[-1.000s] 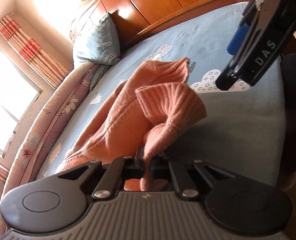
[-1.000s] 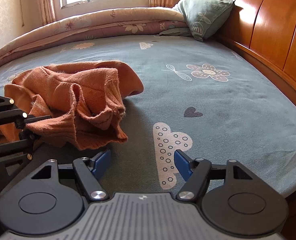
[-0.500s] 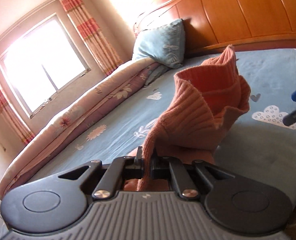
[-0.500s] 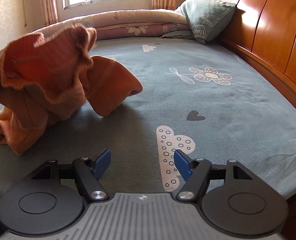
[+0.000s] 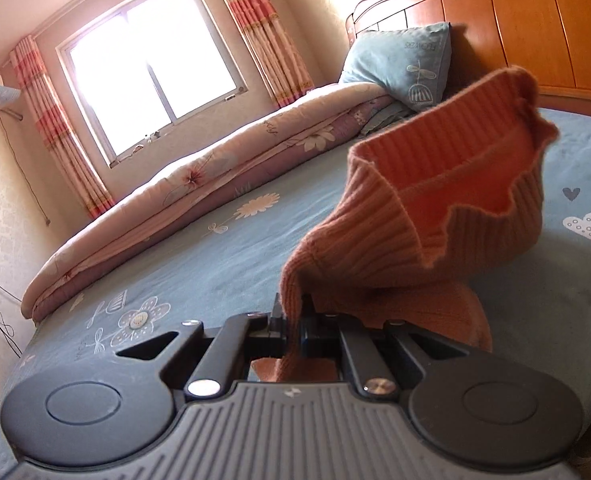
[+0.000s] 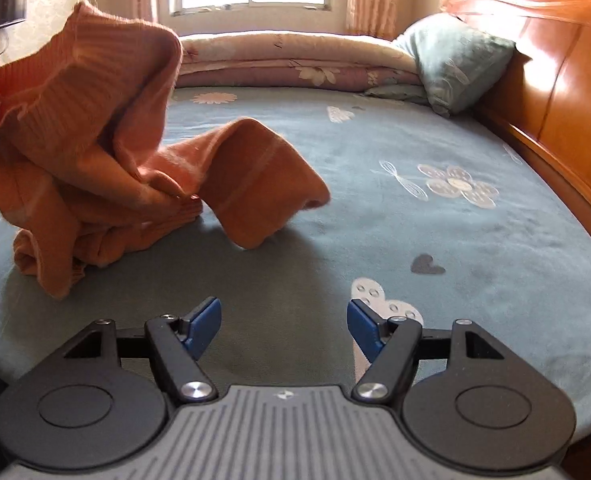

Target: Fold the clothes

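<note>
Sweater (image 5: 435,216) pinched between left fingers (image 5: 277,322) (ribbed edge).

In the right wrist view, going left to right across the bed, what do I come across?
Orange sweater → white flower print → blue pillow → wooden headboard.
</note>
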Tool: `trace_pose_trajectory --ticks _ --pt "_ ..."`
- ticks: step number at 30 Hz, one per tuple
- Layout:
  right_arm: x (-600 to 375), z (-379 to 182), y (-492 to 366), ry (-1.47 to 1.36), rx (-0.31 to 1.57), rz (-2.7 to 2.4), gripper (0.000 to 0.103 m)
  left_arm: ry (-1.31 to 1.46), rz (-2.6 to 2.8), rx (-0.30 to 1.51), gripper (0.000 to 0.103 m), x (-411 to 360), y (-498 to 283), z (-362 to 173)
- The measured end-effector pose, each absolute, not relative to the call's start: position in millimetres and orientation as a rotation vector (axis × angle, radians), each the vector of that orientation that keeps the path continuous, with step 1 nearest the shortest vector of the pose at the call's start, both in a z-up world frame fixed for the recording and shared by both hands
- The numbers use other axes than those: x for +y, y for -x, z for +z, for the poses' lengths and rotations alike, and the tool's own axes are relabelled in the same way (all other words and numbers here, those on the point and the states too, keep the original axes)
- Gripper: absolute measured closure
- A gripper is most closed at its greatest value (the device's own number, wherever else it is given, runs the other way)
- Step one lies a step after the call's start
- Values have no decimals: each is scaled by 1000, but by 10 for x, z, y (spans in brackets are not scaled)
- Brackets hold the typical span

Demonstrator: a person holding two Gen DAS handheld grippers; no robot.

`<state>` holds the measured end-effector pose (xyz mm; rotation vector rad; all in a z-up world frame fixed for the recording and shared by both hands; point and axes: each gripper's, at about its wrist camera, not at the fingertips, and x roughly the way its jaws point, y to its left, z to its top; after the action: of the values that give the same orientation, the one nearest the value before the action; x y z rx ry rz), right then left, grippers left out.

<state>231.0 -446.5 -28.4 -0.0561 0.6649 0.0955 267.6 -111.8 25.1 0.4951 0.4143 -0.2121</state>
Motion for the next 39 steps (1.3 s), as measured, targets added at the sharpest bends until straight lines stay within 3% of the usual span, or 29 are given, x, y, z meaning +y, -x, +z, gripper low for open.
trace_pose_trajectory --ticks 13,26,32,39 --pt "-3546 -188 -2448 591 407 409 30 -446 -56 452 96 -648 -2782 282" --pt "-2548 -329 -2252 882 145 589 30 -382 1 484 96 -287 -2866 212" --pt "-2486 -93 -2176 787 28 497 30 -351 48 501 97 -135 -3016 159" --pt "-2849 70 -2439 715 102 284 30 -250 44 531 100 43 -3048 212"
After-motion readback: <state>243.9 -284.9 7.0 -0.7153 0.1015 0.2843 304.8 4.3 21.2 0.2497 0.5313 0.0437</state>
